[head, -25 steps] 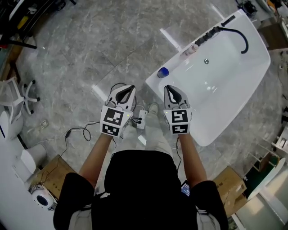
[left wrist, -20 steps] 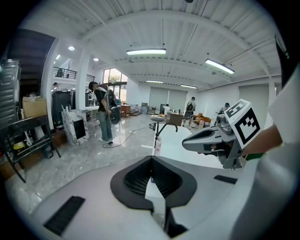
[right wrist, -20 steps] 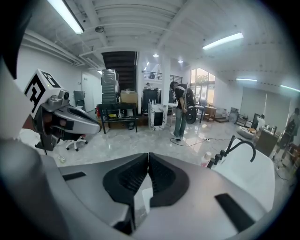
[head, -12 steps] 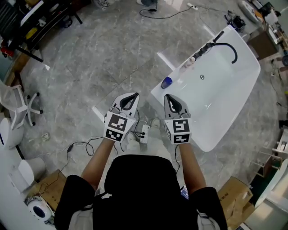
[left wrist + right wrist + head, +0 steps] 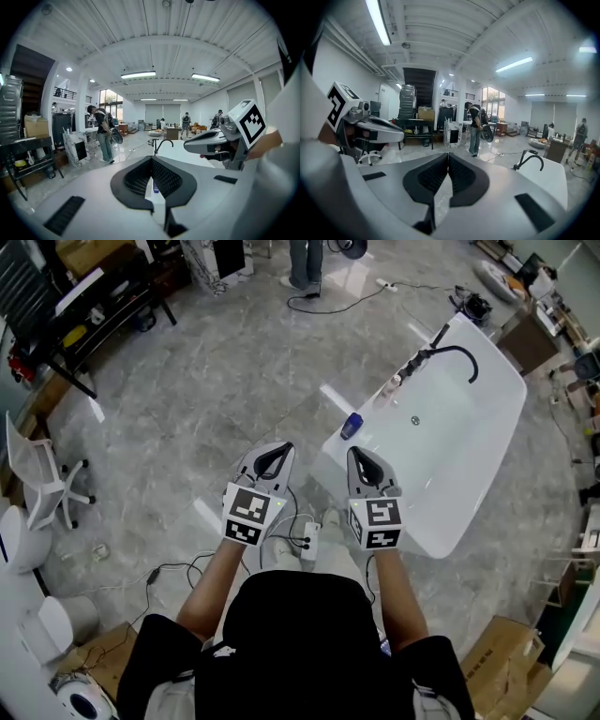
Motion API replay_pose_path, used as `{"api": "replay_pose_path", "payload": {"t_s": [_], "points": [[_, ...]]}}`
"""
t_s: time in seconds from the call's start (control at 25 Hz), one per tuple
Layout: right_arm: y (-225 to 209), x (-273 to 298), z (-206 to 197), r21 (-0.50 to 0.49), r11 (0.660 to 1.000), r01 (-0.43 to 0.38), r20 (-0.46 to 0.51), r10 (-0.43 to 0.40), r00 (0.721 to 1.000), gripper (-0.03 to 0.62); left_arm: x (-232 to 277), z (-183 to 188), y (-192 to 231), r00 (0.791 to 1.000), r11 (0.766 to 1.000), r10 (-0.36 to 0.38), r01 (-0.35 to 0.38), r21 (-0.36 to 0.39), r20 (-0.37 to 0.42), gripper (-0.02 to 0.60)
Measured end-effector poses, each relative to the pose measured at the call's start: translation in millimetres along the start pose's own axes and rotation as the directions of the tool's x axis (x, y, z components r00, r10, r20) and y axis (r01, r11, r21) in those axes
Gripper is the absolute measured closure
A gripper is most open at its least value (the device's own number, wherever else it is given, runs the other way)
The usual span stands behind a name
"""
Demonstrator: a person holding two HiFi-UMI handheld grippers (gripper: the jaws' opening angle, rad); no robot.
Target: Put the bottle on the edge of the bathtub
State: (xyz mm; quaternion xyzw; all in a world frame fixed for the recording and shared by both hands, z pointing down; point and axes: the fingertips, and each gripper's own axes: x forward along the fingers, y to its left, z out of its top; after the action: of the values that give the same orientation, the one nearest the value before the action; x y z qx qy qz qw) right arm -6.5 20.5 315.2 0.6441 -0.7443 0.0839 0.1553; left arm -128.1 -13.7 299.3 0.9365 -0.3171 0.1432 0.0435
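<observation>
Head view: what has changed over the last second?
The bathtub with the bottle on its edge has slid up and away in the view, so the person seems to be backing off. Nothing was grasped or released. The left tool and the right tool stay shut, empty, side by side.

Head view looks steeply down; both gripper views share the bathtub (image 5: 448, 538).

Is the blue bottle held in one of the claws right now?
No, the blue bottle sits on the rim of the bathtub, apart from the left claw and the right claw, both empty.
</observation>
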Motion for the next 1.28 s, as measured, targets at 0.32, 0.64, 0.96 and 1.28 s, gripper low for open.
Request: {"api": "replay_pose_path", "payload": {"t_s": [0.32,0.64,0.96,1.28], "points": [[-8,-34,28,-0.010,0.998,0.067,0.057,-0.067,0.996,0.569,-20,32,-11,0.997,0.999,-0.006,0.004,0.031,0.076,0.568],[-32,-64,42,-0.017,0.996,0.093,0.095,-0.091,0.991,0.569,-16,61,-37,0.993,0.998,-0.011,0.003,0.063,0.121,0.568],[-72,-101,42,-0.009,0.994,0.112,0.113,-0.111,0.987,0.569,-11,81,-81,0.991,0.995,-0.022,0.008,0.098,0.134,0.568],[-93,-120,38,-0.001,0.992,0.128,0.128,-0.126,0.984,0.569,-11,90,-102,0.990,0.994,-0.020,0.004,0.109,0.142,0.568]]}}
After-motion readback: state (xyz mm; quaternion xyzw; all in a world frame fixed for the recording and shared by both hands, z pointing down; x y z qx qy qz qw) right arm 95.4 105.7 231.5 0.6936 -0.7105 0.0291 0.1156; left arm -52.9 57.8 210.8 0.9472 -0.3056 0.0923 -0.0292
